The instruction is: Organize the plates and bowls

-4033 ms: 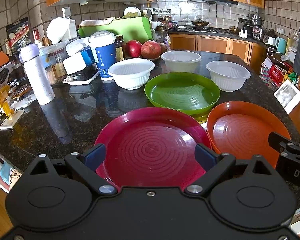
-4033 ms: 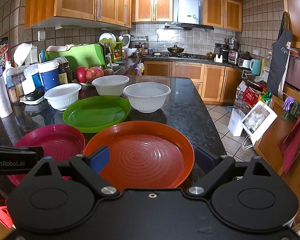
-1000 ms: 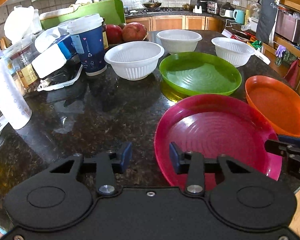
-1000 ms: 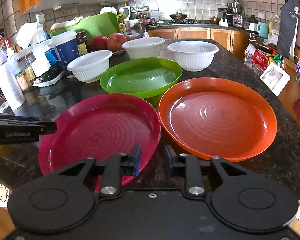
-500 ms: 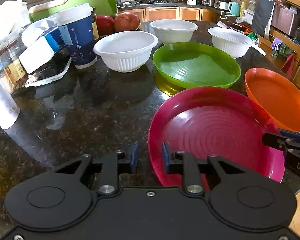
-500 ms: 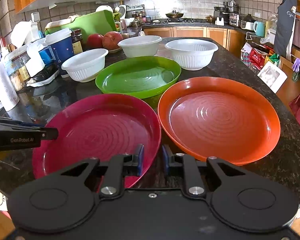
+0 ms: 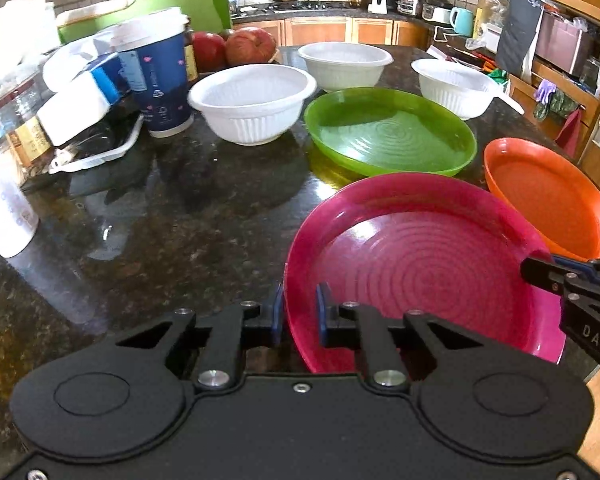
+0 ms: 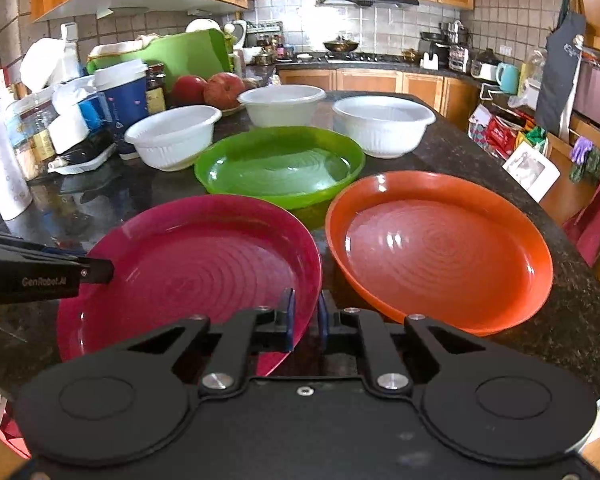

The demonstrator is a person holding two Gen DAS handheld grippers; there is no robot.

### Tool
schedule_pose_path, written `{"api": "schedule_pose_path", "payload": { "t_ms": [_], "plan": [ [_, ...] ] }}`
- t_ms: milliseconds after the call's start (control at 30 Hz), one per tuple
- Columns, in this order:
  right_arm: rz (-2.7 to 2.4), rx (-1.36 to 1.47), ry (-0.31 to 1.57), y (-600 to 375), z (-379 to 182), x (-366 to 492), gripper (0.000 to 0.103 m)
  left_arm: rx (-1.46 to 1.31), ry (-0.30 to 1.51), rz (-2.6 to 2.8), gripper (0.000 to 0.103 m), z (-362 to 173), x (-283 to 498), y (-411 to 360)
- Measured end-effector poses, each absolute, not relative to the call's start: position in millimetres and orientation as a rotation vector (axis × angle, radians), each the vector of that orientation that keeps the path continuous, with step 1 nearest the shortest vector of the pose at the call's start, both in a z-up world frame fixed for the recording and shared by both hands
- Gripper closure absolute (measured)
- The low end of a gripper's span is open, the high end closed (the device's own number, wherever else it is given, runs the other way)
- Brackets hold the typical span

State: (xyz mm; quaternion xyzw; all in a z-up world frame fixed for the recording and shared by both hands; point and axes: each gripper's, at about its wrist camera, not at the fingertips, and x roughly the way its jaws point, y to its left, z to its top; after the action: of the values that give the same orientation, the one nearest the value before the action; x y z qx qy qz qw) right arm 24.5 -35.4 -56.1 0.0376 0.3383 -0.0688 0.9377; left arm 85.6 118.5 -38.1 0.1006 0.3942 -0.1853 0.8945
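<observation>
left gripper (image 7: 298, 307): blue pads nearly together, straddling the left near rim of the magenta plate (image 7: 412, 264), one pad outside the rim, one inside. Looks clamped on the rim, though actual pad contact is hard to confirm.

right gripper (image 8: 305, 316): same narrow gap, pads either side of the plate's right near rim; magenta plate (image 8: 188, 264) sits left of its centreline. It shows in the left wrist view as a black bar at the plate's right edge (image 7: 576, 280); the left one shows likewise in the right wrist view (image 8: 40, 272).

magenta plate is on the dark granite desk (image 7: 160, 216) at the near edge. Near side may be slightly lifted; cannot tell.

orange plate (image 8: 440, 248) just right of it, rims close, apart. green plate (image 8: 280, 164) behind and between the two.

Three white bowls beyond the green plate: left bowl (image 8: 172, 140), middle bowl (image 8: 280, 104), right bowl (image 8: 384, 124). All upright, separate.

Far left: blue paper cup (image 7: 156, 80) with white lid, two red apples (image 7: 236, 46), white bottle (image 8: 0, 168), green cutting board (image 8: 180, 56).
</observation>
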Motion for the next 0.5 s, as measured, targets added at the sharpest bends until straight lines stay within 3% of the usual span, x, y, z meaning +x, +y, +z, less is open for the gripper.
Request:
{"api": "schedule_pose_path", "payload": {
  "t_ms": [500],
  "plan": [
    [0.018,0.002,0.653,40,-45,55,0.089,0.181,0.787,-0.222,0.081,-30,92,197]
  ]
}}
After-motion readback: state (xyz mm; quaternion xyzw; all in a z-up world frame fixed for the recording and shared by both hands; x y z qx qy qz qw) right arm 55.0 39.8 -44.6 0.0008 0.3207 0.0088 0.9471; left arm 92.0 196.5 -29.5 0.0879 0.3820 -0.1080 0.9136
